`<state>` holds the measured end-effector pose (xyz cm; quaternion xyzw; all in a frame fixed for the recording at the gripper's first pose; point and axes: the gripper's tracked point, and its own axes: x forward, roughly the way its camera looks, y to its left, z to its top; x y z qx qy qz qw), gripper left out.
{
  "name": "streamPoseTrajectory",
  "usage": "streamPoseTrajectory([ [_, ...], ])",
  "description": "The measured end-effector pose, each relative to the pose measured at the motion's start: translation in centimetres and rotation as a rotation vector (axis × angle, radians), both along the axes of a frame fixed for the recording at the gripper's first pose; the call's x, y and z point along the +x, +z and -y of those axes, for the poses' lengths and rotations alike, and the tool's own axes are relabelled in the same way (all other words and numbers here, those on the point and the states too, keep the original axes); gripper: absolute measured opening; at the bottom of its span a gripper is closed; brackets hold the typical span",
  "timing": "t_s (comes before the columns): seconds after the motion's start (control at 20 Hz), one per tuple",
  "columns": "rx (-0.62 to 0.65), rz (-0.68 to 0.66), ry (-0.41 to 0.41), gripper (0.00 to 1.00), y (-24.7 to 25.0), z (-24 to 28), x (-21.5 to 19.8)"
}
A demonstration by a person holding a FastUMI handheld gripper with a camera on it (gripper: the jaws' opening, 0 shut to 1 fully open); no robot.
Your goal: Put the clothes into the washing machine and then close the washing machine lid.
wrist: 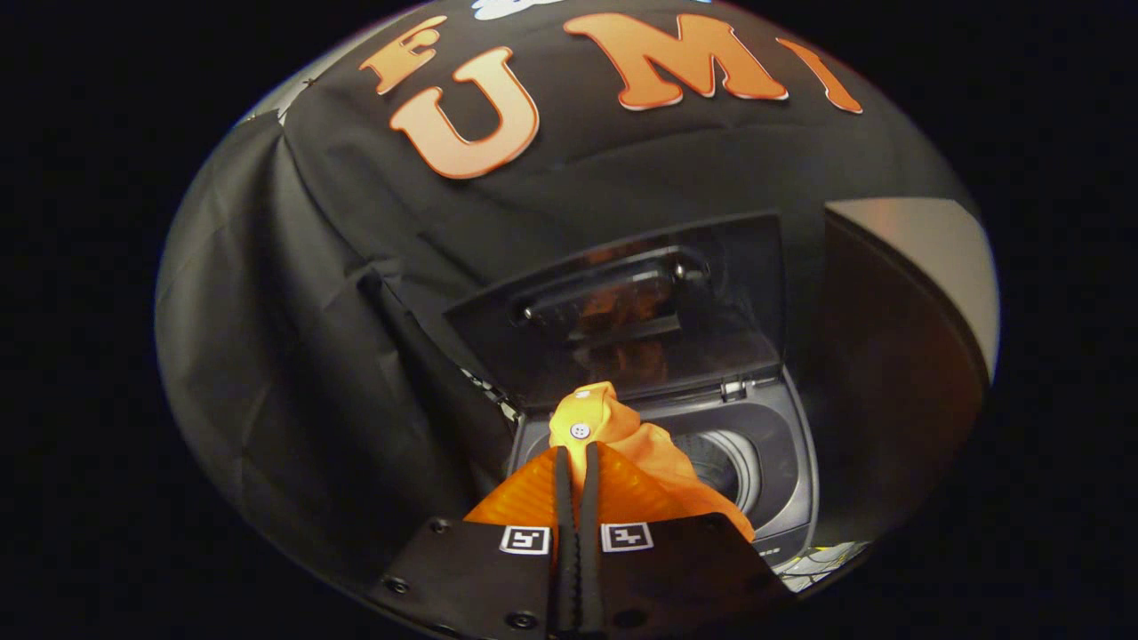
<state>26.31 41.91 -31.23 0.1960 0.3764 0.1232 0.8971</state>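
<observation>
We see the garment point(613, 436) pinched in the jaws, just above the washing machine point(765, 462) opening; lid point(640, 311) upright behind it, booth wall beyond.

one orange garment point(622, 436), one washing machine point(773, 462), one raised lid point(640, 311), one gripper point(576, 462)

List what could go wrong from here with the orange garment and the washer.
1. The hand-held gripper is shut on the orange garment near its front rim; released here, part of it may drape over the washing machine's rim instead of falling into the drum.
2. Cloth left on the rim could get caught when the raised lid is closed.
3. The garment hides much of the opening, making aim harder.
</observation>
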Motion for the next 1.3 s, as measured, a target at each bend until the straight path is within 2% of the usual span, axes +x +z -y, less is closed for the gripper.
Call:
streamPoseTrajectory([
  [0.3,-0.067,-0.116,-0.043,0.08,-11.1,-0.6,1.6],
  [0.55,-0.13,-0.233,-0.037,0.08,-17.3,-0.3,1.1],
  [0.95,-0.149,-0.248,-0.031,0.09,-18.9,0.2,1.0],
  [1.0,-0.15,-0.254,-0.026,0.18,-19.1,0.3,0.9],
  [1.15,-0.141,-0.242,-0.026,0.26,-18.9,0.4,1.3],
  [1.3,-0.148,-0.236,-0.013,0.65,-18.5,0.2,1.2],
])
